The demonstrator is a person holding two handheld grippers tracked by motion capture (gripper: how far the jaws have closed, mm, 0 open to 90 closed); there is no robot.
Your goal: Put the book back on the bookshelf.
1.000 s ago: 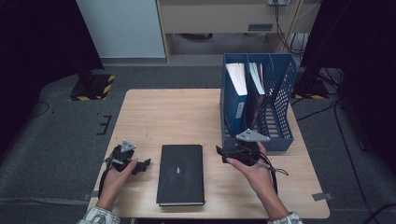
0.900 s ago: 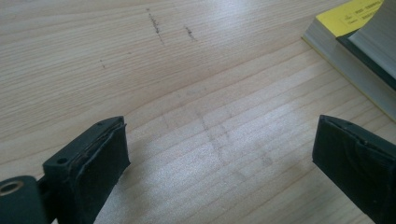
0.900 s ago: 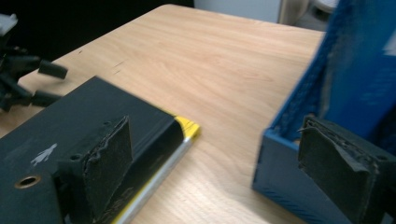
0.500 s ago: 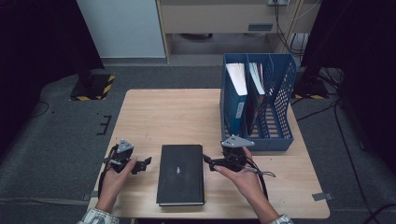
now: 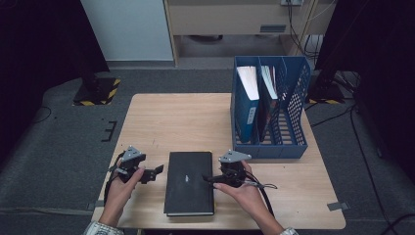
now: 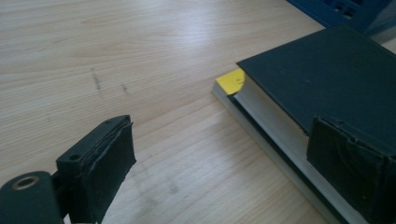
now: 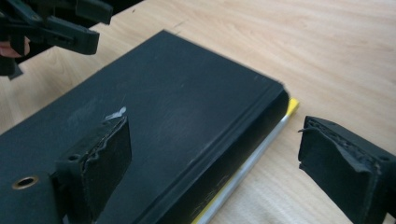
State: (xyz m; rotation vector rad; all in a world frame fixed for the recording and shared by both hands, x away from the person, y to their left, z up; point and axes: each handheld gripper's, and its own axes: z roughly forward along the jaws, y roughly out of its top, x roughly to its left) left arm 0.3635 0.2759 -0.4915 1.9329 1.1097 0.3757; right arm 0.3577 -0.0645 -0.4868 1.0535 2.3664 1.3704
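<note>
Now the right gripper (image 5: 209, 178) has been brought from beside the file rack (image 5: 270, 147) to the book's (image 5: 190, 182) right edge, its jaws spread astride the spine, so a grasp seems imminent. The book lies flat at the table's (image 5: 171, 117) near edge, with the left gripper (image 5: 155, 171) held open just left of it. Only the rack, holding folders (image 5: 247, 98), stands far right; nothing blocks the way.

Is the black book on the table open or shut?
Shut. The book lies flat with its black cover closed over the page block, as the left gripper view shows.
</note>
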